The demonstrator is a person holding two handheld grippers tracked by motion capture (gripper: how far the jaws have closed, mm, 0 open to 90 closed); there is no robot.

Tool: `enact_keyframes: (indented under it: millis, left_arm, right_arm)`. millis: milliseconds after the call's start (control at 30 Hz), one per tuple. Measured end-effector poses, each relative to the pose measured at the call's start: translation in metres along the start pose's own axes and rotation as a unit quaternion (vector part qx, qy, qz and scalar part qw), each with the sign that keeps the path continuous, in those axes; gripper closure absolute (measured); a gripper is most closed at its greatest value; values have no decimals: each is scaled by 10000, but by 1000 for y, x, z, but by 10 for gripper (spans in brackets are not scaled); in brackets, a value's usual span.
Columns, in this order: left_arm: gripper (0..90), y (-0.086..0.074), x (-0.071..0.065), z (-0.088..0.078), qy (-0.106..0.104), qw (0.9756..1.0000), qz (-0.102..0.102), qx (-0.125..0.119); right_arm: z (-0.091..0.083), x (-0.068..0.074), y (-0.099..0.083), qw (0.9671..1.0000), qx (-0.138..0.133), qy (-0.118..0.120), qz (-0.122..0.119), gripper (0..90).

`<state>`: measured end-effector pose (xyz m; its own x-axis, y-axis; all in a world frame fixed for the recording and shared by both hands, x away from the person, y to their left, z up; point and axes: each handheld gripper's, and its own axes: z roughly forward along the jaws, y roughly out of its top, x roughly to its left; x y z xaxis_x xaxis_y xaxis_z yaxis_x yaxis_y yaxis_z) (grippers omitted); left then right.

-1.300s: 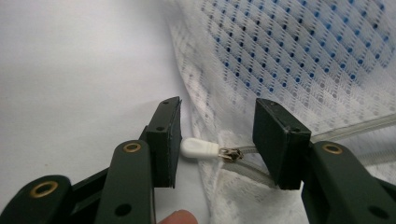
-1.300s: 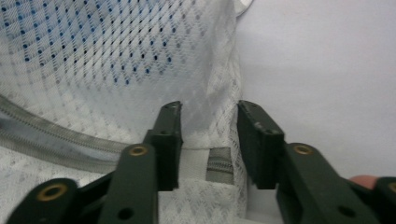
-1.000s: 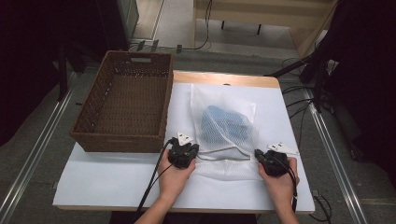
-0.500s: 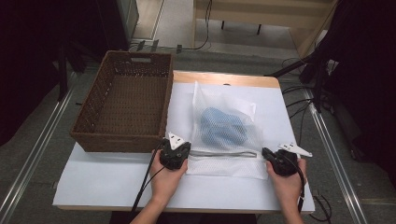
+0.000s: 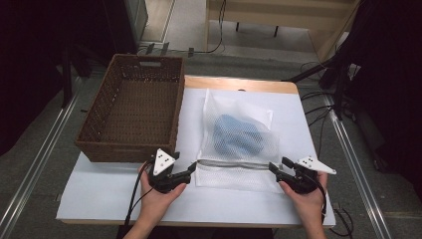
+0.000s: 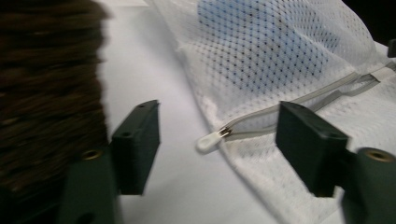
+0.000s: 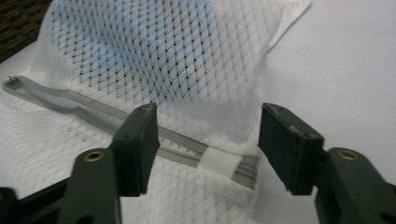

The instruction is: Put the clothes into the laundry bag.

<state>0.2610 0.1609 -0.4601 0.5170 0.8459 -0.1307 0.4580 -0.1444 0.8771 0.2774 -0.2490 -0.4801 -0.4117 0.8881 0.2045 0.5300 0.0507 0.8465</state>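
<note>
From the high view, the white mesh laundry bag [image 5: 238, 142] lies flat on the white table [image 5: 99, 194] just beside the wicker basket [image 5: 134, 117], a blue garment [image 5: 238, 135] inside it; the left gripper [image 5: 191, 170] and right gripper [image 5: 274, 168] sit at either end of the zipper [image 5: 234, 165]. Both sets of jaws have just been opening and now stand apart, clamped on nothing. The left gripper view adds what the high view cannot resolve: the white zipper pull [image 6: 208, 140] lying loose on the table between the jaws, untouched. The right gripper view shows the zipper's far end with its white fabric tab [image 7: 219, 163] between open jaws. The zipper looks closed; with both ends released, a lift by the slack mesh alone could let the bag sag or slip free.
</note>
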Motion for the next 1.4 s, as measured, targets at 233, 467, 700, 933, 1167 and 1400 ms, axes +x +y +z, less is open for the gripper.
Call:
enact_keyframes:
  millis: [233,467,700,933,1167,1400]
  left_arm:
    - [136,-7,6,-29,-139,9994,292,-89]
    - [8,-12,23,-52,-391,9986,339,-95]
    - [8,-16,43,-69,-288,9994,154,-151]
    - [8,-22,61,-88,-59,9997,66,-233]
    - [7,-23,79,-106,350,9981,-99,-506]
    - [7,-26,88,-107,423,9978,-227,-456]
  right_arm:
    - [-13,5,-3,9999,-39,118,-85,295]
    - [-26,3,-6,9997,-74,212,15,241]
    - [-31,0,-7,9999,-74,55,94,235]
    - [-36,-2,-12,10000,2,69,10,212]
    - [-38,-9,-13,9999,-97,58,118,211]
    - [-33,-7,-13,10000,-55,57,24,211]
